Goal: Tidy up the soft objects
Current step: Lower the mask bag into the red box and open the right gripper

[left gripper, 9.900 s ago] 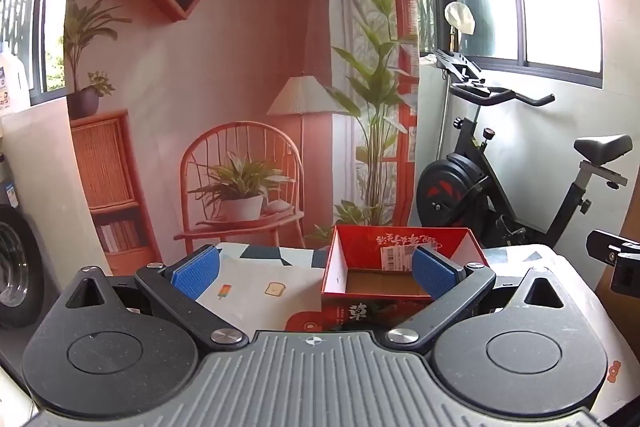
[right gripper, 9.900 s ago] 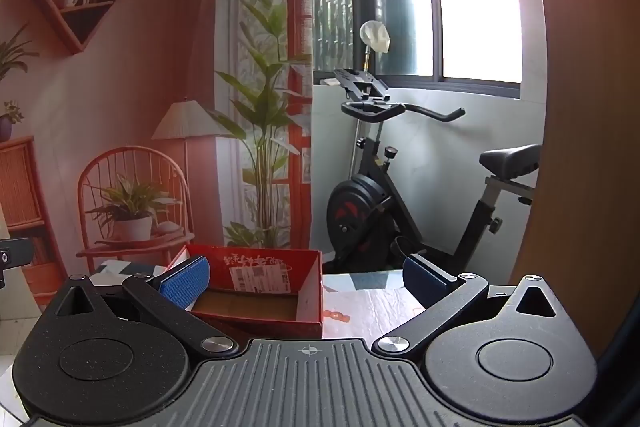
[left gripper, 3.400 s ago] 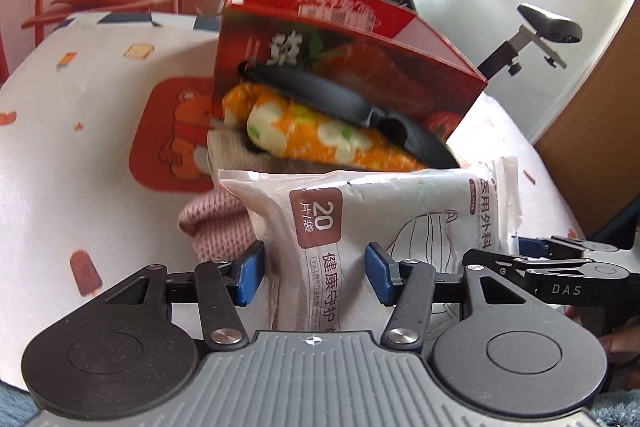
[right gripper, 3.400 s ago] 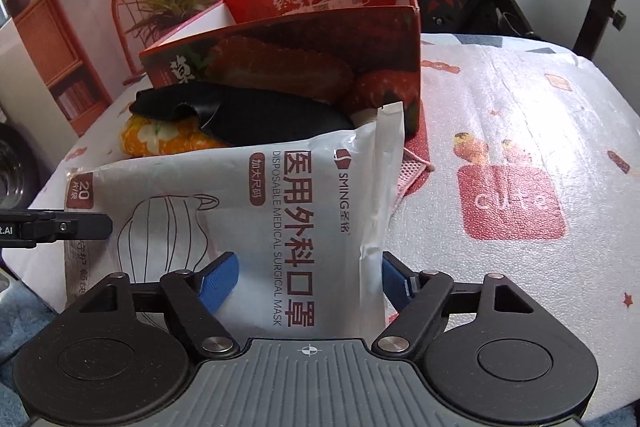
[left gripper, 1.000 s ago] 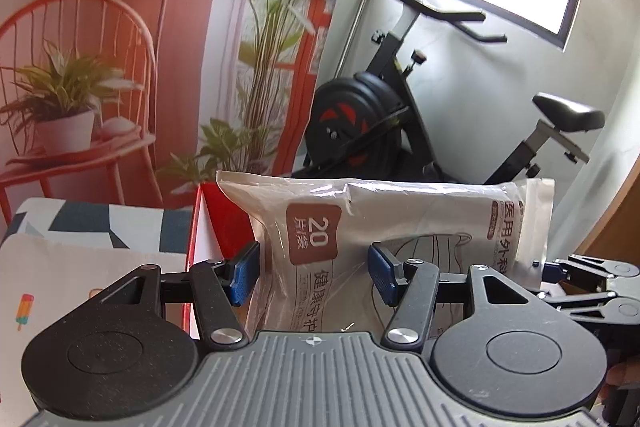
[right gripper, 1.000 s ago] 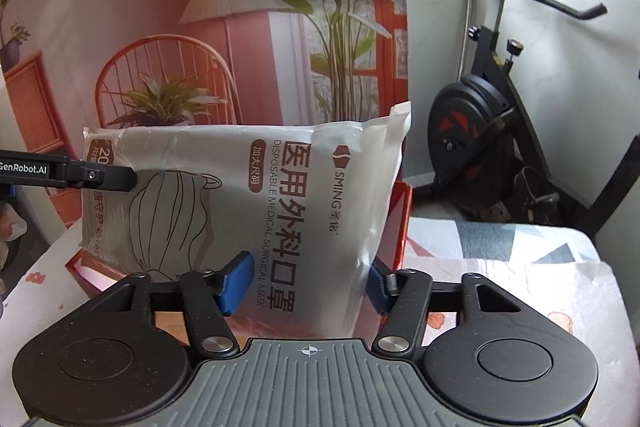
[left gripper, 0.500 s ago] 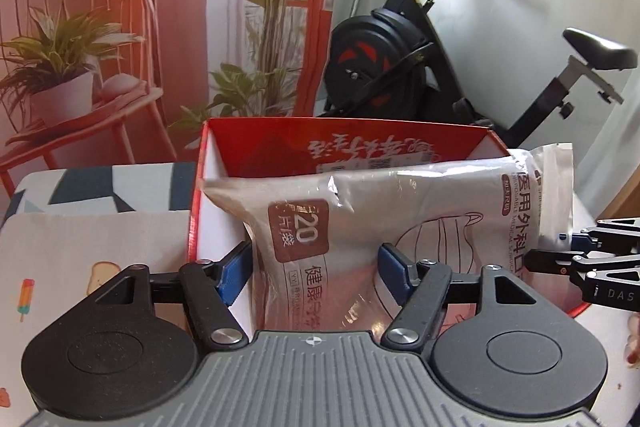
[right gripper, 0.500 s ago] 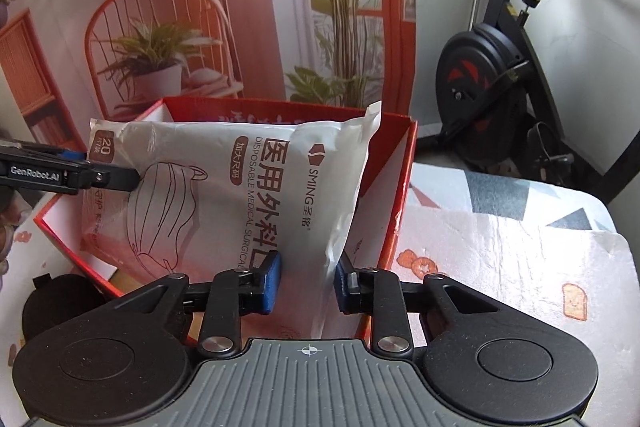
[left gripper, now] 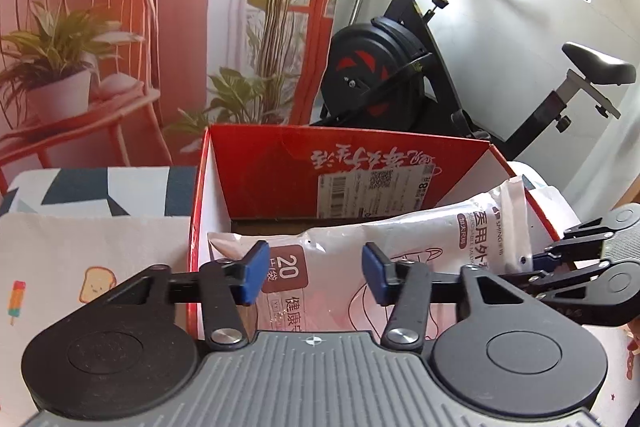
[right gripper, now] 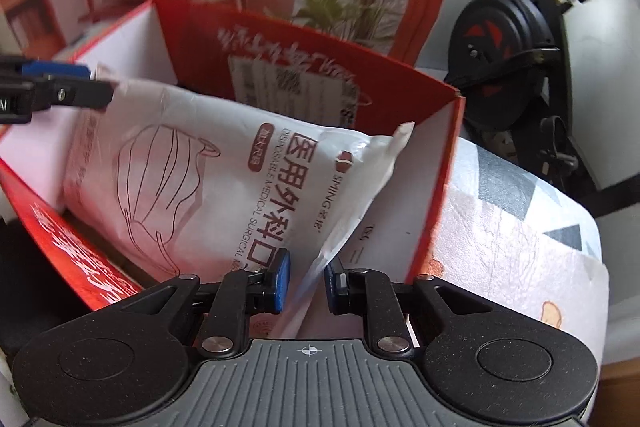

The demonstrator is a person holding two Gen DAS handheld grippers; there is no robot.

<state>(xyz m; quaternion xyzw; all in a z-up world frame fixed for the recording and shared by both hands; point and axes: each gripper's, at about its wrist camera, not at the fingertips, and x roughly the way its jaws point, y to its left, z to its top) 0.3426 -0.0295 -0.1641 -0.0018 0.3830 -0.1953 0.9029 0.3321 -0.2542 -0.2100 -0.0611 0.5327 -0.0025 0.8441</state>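
Right wrist: crinkled white mask pack [right gripper: 224,183]

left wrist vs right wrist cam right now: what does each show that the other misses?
Left wrist only: the black exercise bike's saddle, the toast and popsicle prints on the white table cover, and the bag's brown "20" label between the left gripper, whose jaws are closing without pressing it.

Right wrist only: the right gripper closing on the bag's crumpled edge.

Both: the white plastic bag of surgical masks lying in the red cardboard box, and the bike's flywheel.
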